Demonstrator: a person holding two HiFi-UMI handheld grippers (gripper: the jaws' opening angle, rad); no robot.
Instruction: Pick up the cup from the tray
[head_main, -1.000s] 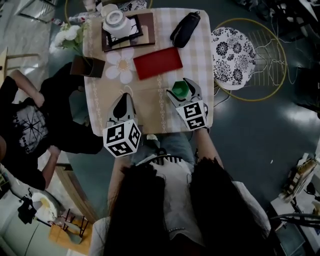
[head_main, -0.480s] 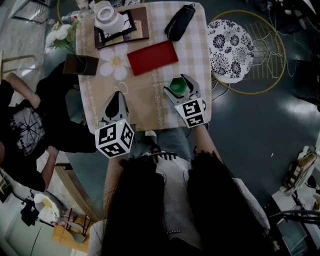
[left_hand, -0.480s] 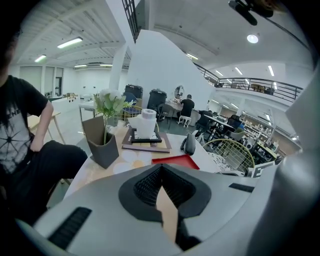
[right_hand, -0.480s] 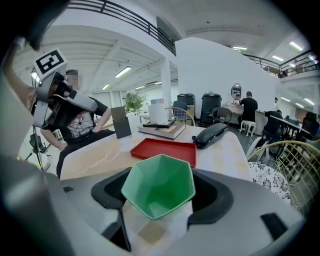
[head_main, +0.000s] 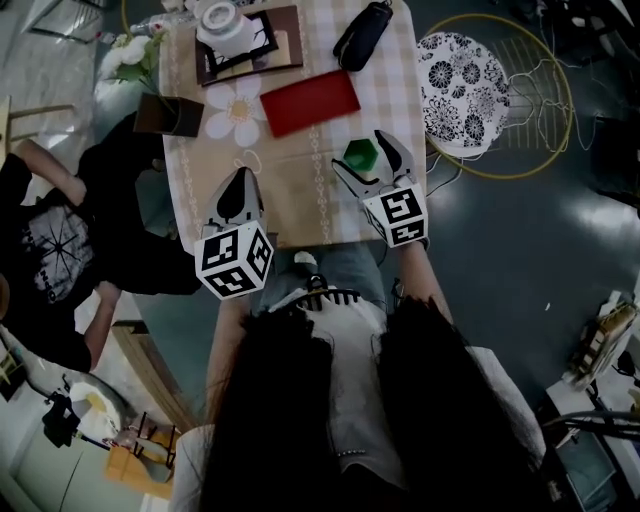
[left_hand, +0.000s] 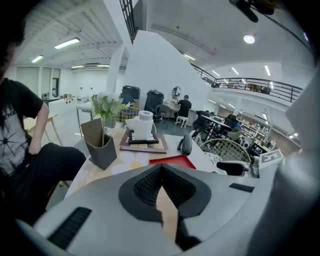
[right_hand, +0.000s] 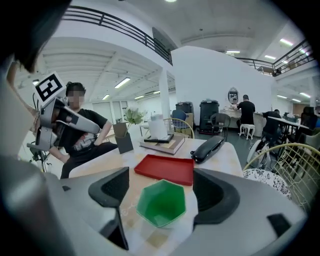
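The right tongs (right_hand: 161, 189) are low over the near right part of the worktop (head_main: 290, 190), their jaws opening. The green cup (right_hand: 161, 204) stands upright between them, mouth up, with a gap showing on either side, so the pads are not pressing on it. The cup sits on the worktop's cloth, off the red tray (head_main: 310, 103), which lies just beyond it.

The left tongs (left_hand: 161, 171) are clenched, jaw against jaw, with nothing between them. They hover over the near left part of the worktop, well apart from the cup.

Farther back, beside the tray, lies a white flower-shaped mat (head_main: 232, 112). Next to the mat, at the worktop's left edge, is a dark vase (head_main: 172, 115) with white flowers. At the far end a white object stands on a dark wooden board (head_main: 250, 45), and a black pouch (head_main: 363, 35) lies to its right.

Off the worktop's right side is a round stool with a patterned seat (head_main: 463, 88). A person in black (head_main: 50, 250) sits at the left side.
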